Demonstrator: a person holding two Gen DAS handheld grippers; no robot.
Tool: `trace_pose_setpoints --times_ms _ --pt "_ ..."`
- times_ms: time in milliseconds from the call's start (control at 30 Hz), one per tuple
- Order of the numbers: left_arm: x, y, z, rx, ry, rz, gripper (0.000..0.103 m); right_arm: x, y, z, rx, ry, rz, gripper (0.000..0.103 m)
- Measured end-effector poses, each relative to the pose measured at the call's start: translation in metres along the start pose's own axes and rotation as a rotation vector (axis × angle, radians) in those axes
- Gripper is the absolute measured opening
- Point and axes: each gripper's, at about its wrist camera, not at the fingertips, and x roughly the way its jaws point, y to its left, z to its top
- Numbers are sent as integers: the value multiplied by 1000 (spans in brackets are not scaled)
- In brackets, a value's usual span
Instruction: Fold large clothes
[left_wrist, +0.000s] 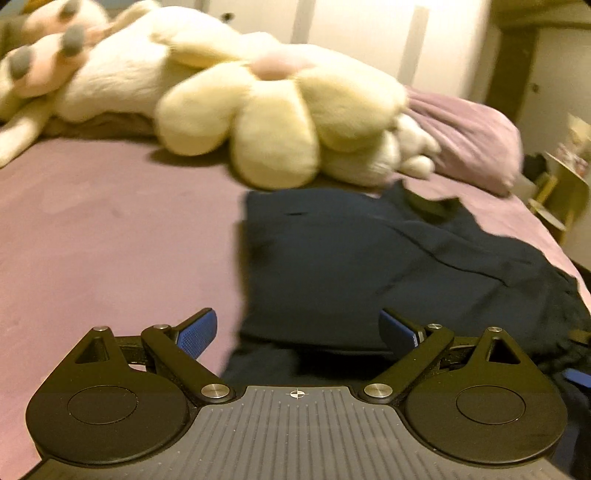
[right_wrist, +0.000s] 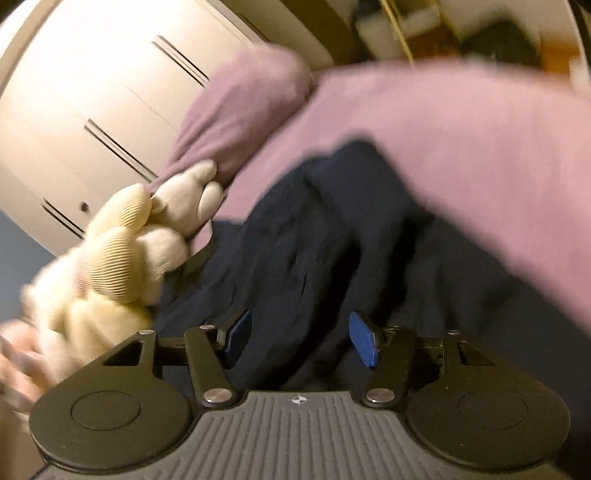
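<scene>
The left hand-held gripper (left_wrist: 297, 334) hangs nearest, its blue pads spread wide and pinching nothing, just above the near edge of the dark navy garment (left_wrist: 369, 266). The right hand-held gripper (right_wrist: 300, 341) is spread too, cloth below it but not gripped. The garment lies rumpled on the mauve bed (left_wrist: 110, 229). Beyond sit a cream flower plush (left_wrist: 280, 118) and a mauve pillow (left_wrist: 465, 140).

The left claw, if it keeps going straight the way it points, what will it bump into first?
Most likely the dark blue clothes lying on the purple bed sheet. The left claw is open and aimed at them. The plush flower lies farther back, though blur makes depth uncertain.
</scene>
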Motion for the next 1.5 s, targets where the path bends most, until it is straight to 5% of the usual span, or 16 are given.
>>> trace_pose_setpoints --times_ms 200,333,467,633,733,867,1033,1100,1167,1267,1367,1433,1500 --pt "29 -19 -9 77 44 24 98 20 -21 2 125 12 -14 55" --pt "40 -15 -15 106 51 80 99 43 -10 8 81 19 -43 24" --pt "55 -4 -14 112 75 141 99 57 -11 10 144 70 61 21" --pt "61 1 -10 123 89 122 102 77 -24 18 190 134 172 21" --pt "57 3 -12 119 90 112 102 76 -33 18 113 131 166 21" --pt "37 18 -8 91 84 93 101 55 -17 20 -2 121 81 44" --pt "12 22 13 35 -17 58 101 -8 13 17 -284 -69 -82 49" --pt "17 9 21 49 -30 38 101 -17 26 18 -313 -115 -75 42" --pt "31 -3 24 73 -23 31 101 -8 45 17 -355 -109 -43 23" --pt "58 -12 17 84 39 74 101 24 73 8 -444 -57 -43 16" --pt "74 -12 6 115 78 89 103 55 80 -3 -568 -41 -163 7" --pt "77 -12 1 140 70 85 103 68 65 -8 -597 -10 -219 0" --pt "78 -11 -1 139 69 82 103 62 48 -10 -594 -24 -175 0"
